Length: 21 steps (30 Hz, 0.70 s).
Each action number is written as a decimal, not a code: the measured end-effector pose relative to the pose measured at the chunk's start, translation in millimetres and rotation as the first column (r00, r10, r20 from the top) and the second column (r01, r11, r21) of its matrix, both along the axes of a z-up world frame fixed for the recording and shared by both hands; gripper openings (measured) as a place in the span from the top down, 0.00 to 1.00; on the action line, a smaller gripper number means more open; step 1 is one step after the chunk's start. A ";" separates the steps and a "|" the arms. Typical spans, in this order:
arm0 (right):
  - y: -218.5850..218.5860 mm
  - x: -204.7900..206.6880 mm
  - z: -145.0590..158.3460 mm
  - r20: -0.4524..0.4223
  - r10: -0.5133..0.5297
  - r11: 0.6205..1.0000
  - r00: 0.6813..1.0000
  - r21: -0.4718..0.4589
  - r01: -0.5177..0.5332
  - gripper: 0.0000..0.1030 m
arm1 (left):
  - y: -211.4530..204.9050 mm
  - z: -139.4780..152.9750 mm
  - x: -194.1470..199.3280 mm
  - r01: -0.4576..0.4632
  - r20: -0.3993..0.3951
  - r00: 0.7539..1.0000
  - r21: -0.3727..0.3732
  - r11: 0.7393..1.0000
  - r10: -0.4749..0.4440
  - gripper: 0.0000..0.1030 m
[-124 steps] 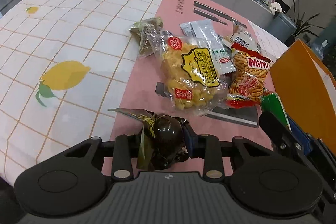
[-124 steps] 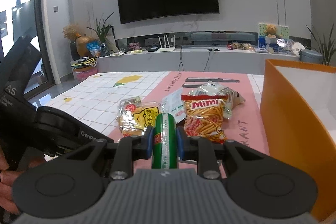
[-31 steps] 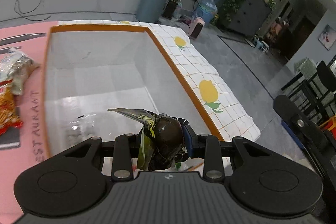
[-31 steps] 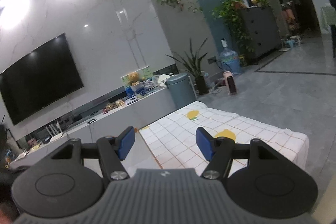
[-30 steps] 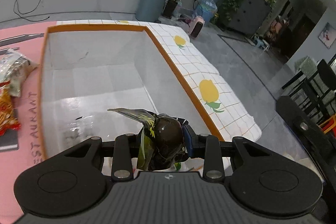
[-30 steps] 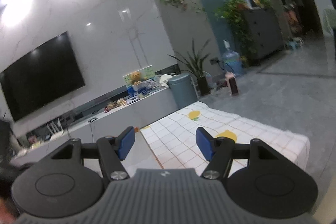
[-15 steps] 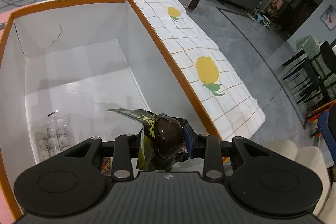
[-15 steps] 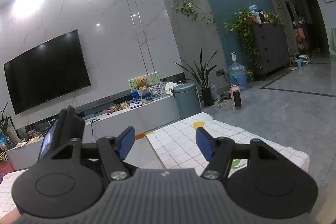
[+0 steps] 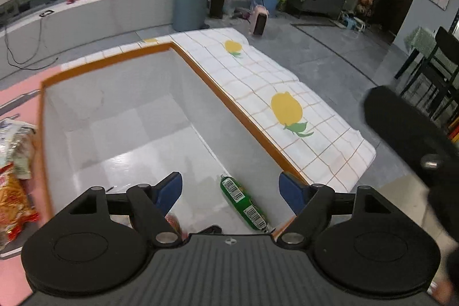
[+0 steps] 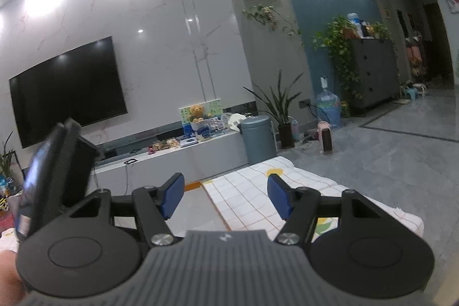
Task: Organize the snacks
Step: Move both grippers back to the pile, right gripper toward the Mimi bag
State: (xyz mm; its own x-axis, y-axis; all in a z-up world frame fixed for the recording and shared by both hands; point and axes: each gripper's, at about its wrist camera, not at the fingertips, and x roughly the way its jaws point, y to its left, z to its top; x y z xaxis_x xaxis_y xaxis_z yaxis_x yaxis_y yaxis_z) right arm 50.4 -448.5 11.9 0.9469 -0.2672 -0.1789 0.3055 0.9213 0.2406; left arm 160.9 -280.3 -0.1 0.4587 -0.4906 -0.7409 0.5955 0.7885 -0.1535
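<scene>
My left wrist camera looks steeply down along its fingers into the box (image 9: 114, 116) from close above, with the tablecloth (image 9: 287, 105) to its right. My right wrist camera faces nearly level across the room toward the TV (image 10: 66, 88). Both views share the tablecloth (image 10: 258, 191), the bin (image 9: 190, 3) (image 10: 258, 139) and the bench (image 9: 100, 16) (image 10: 183, 157).

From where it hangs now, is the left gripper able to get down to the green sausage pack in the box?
Probably yes: the left gripper, jaws opening and empty, hangs over the open orange-rimmed box; the green sausage pack lies uncovered on its floor beside the right wall.
</scene>
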 end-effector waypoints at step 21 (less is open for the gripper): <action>44.0 17.2 9.2 0.150 0.304 0.942 0.941 0.098 -0.320 0.33 | 155.5 64.9 -32.5 -0.332 0.161 0.926 -0.083 0.940 0.341 0.12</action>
